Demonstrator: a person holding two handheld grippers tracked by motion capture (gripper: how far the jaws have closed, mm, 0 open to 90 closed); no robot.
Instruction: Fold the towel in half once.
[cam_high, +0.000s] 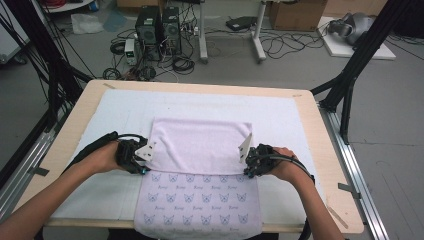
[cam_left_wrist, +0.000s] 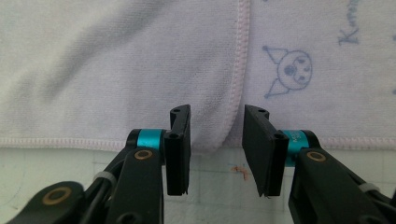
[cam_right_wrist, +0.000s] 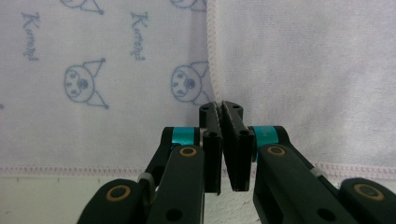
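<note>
A: Where's the towel?
B: On the white mat, far half folded over.
A: Grippers?
B: Right gripper is clamped on the fold's corner; left gripper stands apart around the opposite corner.

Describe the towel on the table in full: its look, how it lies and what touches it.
The towel is pale lilac terry with a pink stitched hem. Its printed face carries rows of small blue cartoon faces and script; the far part is folded back toward the person, showing the plain side. It lies flat on a white mat, its near end reaching the table's front edge. The right gripper is shut on the folded layer's corner; the left gripper straddles the opposite corner, jaws not yet pressing.
</note>
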